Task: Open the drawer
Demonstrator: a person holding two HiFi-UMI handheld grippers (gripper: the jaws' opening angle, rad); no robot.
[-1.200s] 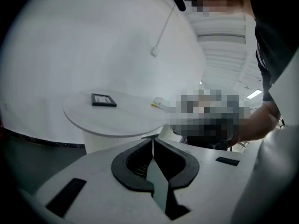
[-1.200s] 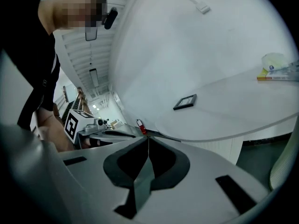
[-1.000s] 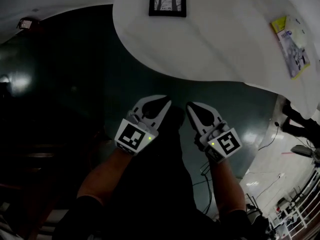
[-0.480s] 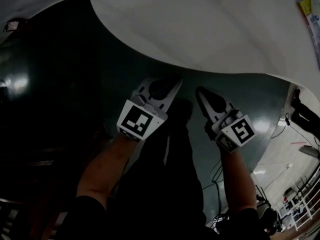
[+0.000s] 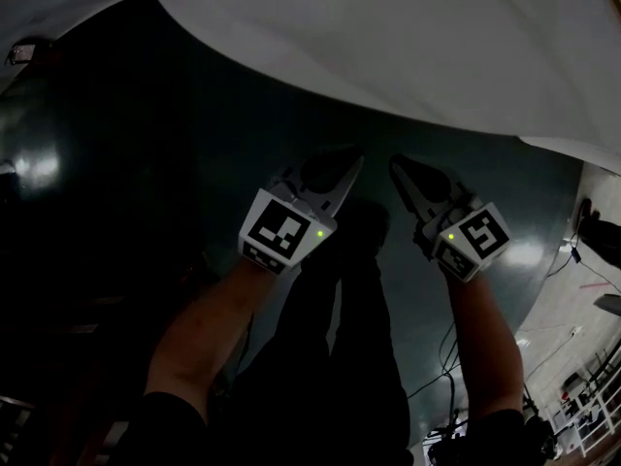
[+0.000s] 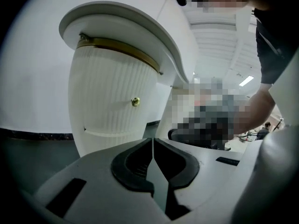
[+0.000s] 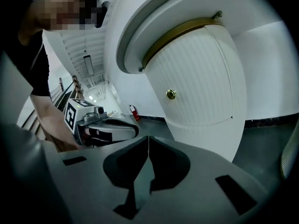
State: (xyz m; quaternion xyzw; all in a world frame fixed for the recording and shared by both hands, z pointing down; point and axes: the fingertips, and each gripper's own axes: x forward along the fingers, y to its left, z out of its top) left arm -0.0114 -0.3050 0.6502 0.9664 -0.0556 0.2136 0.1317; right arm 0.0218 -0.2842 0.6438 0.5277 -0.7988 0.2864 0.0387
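A round white cabinet has a curved ribbed drawer front (image 6: 110, 106) with a small brass knob (image 6: 135, 101), under a brass band and a wide white top (image 5: 388, 37). The right gripper view shows the same drawer front (image 7: 201, 92) and knob (image 7: 171, 94). In the head view the drawer is hidden beneath the top. My left gripper (image 5: 342, 161) is shut and empty, its tips (image 6: 153, 139) short of the drawer and pointing below the knob. My right gripper (image 5: 400, 166) is shut and empty too, beside the left, also apart from the drawer (image 7: 148, 137).
The floor (image 5: 146, 163) is dark green and glossy. The person's dark-trousered legs (image 5: 340, 357) stand below the grippers. Cables (image 5: 441, 372) lie at the lower right. A red fire extinguisher (image 7: 131, 112) stands by a far wall.
Both grippers have moved forward toward the cabinet, under the edge of its top. The head view has shifted, so the picture frame and booklet on the top are out of sight.
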